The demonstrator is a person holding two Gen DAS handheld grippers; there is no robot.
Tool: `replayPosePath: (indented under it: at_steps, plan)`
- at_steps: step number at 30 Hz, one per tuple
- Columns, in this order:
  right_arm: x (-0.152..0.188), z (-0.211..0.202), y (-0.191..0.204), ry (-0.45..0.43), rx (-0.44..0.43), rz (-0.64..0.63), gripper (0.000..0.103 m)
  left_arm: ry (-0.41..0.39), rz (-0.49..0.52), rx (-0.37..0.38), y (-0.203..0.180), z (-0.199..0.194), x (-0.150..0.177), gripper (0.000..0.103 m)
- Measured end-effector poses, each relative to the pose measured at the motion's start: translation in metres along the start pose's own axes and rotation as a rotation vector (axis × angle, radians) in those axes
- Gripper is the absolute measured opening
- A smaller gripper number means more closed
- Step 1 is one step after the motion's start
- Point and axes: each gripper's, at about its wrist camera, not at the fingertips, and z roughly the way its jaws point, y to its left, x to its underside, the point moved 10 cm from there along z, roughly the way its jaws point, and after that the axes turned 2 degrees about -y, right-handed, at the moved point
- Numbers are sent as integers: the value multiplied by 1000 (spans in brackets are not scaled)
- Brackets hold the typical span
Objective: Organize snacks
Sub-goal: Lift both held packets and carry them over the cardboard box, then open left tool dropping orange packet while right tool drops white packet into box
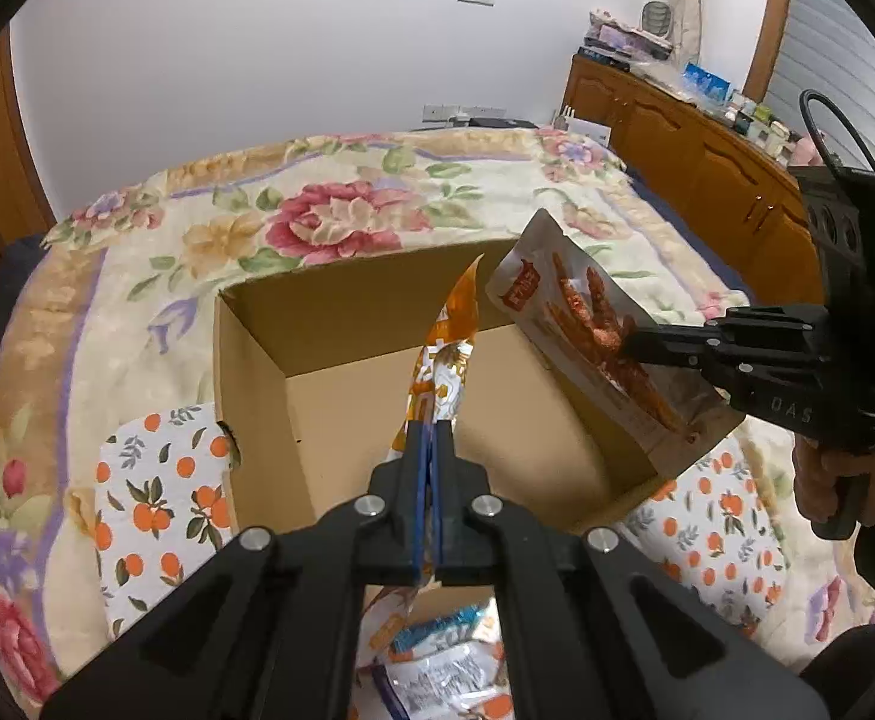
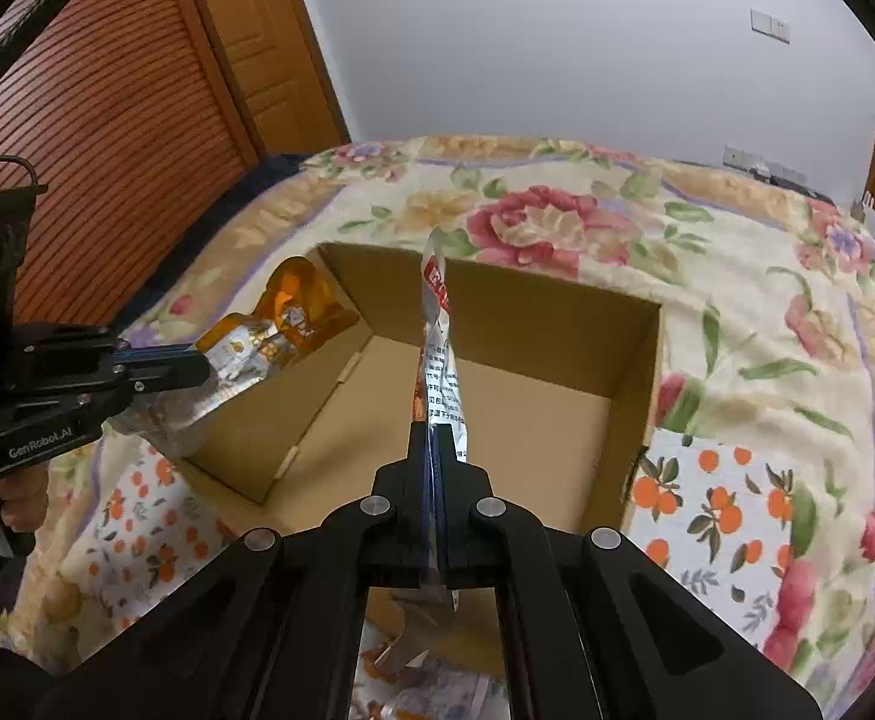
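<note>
Orange pouch (image 1: 444, 354) is pinched by left gripper (image 1: 431, 438), chicken-feet pouch (image 1: 581, 330) by right gripper (image 2: 431, 438); both are held over cardboard box (image 1: 341, 300), frame centre. Light, floppy, slick film; seam edges are best gripped.

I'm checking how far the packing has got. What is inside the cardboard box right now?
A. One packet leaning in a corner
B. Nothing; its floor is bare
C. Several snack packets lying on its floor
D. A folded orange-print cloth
B: the cardboard box shows only bare brown floor, while the orange packet and the chicken-feet packet are held above it.
</note>
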Motion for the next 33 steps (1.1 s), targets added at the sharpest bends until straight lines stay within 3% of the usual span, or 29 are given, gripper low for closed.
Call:
replayPosePath:
  at_steps: [11, 22, 28, 33]
  plan:
    - [26, 50, -10, 53, 30, 16, 0, 46, -23, -26, 14, 51, 10, 0]
    - [38, 64, -8, 64, 51, 6, 2, 36, -43, -23, 14, 54, 18, 0]
    - [37, 35, 5, 10, 27, 16, 6, 25, -24, -30, 4, 32, 32, 3]
    - [47, -17, 24, -44, 10, 15, 27, 15, -16, -28, -12, -2, 48, 16]
